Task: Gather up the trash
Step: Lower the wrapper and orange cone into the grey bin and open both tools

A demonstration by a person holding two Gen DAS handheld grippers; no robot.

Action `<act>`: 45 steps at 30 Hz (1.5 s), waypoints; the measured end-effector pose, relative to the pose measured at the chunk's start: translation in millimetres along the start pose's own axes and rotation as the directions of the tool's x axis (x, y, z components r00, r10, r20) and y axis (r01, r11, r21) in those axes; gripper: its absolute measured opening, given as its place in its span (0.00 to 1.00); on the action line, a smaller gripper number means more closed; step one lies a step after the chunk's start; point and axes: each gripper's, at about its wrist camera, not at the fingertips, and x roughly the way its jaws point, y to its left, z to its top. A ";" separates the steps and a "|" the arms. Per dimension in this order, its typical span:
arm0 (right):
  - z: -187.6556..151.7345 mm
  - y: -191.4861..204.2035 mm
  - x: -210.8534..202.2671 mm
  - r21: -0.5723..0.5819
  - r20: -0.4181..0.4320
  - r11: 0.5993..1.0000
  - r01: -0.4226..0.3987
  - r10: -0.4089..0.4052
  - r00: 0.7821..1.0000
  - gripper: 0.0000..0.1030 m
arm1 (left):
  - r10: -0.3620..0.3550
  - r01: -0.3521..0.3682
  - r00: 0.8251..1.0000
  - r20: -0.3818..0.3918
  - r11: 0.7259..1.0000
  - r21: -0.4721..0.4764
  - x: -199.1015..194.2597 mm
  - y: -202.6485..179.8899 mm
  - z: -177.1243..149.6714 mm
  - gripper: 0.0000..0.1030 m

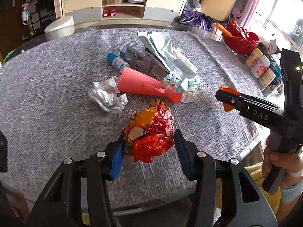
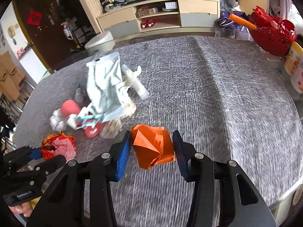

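My left gripper (image 1: 148,151) is shut on a crumpled ball of orange, red and pink paper (image 1: 149,134), which also shows in the right wrist view (image 2: 58,147). My right gripper (image 2: 151,149) is shut on a folded orange paper (image 2: 153,147); it shows from the side in the left wrist view (image 1: 225,99). On the grey tablecloth (image 1: 47,94) lies a trash pile: a pink paper cone (image 1: 140,84), a crumpled white paper (image 1: 108,96), a pale blue-white wrapper (image 1: 170,56), a blue-capped small bottle (image 1: 117,61).
A red openwork basket (image 1: 240,37) and several white jars (image 1: 259,64) stand at the table's right edge. A white stool (image 1: 59,27) and a beige TV cabinet (image 1: 123,5) stand beyond the table.
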 end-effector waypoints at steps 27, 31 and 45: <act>-147.7 65.4 -51.6 -0.059 -0.110 0.994 -0.090 0.083 0.990 0.44 | 0.038 -0.039 0.998 -0.044 0.999 -0.028 -69.0 -3.9 -164.2 0.46; -163.2 67.9 -34.8 -0.060 -0.158 0.995 -0.082 0.072 0.985 0.44 | 0.040 -0.043 0.996 -0.085 0.999 -0.031 -56.0 -2.2 -183.2 0.46; -197.6 74.8 13.3 -0.065 -0.311 0.995 -0.074 0.050 0.949 0.45 | 0.007 -0.014 0.967 -0.253 1.000 -0.027 -3.0 -8.0 -220.9 0.46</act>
